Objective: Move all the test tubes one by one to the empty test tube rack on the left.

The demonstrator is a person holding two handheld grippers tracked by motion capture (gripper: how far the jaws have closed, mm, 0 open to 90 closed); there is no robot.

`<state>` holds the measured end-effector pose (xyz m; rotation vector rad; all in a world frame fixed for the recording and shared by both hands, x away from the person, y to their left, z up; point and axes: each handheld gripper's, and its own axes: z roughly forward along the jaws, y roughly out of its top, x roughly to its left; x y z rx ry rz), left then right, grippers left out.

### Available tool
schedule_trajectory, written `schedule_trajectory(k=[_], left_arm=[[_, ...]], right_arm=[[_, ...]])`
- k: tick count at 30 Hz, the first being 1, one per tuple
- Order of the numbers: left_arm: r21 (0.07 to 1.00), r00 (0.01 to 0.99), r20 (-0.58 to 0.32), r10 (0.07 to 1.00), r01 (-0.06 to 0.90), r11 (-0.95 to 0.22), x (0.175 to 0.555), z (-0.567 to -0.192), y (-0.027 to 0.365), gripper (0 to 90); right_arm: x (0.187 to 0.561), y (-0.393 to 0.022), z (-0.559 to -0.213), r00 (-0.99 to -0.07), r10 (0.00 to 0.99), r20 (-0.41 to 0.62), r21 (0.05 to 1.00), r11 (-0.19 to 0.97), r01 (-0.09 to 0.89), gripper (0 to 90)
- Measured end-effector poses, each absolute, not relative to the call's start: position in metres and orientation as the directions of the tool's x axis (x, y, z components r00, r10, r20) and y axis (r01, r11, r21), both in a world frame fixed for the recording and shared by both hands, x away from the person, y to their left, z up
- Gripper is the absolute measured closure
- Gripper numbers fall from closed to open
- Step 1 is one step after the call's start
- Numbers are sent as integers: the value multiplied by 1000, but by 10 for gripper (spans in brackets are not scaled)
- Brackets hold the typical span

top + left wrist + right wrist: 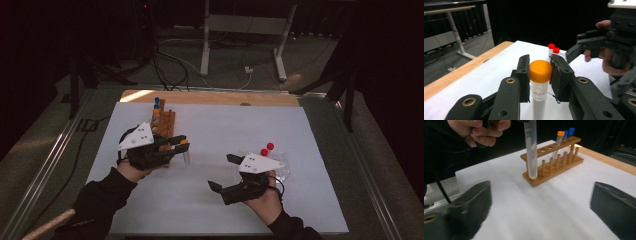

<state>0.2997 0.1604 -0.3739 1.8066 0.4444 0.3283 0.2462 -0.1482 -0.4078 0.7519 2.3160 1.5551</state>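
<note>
One white table [210, 200] is carrying everything, with one wooden rack [554, 162] sitting near its far left. Two grippers are working above it: the left gripper [539, 75] is pinching one orange-capped tube [540, 87] just under its cap, hanging upright off the table beside the rack; the right gripper [220, 172] is standing spread wide, holding nothing. Two red-capped tubes [267, 149] are peeking from behind it, bodies hidden.
</note>
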Motion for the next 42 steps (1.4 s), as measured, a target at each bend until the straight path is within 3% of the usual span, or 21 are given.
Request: schedule_trajectory(k=[42], left_arm=[[952, 704, 13, 711, 209, -224, 384, -369, 230, 719]], right_arm=[[241, -156, -405, -854, 516, 69, 926, 285, 247, 0]])
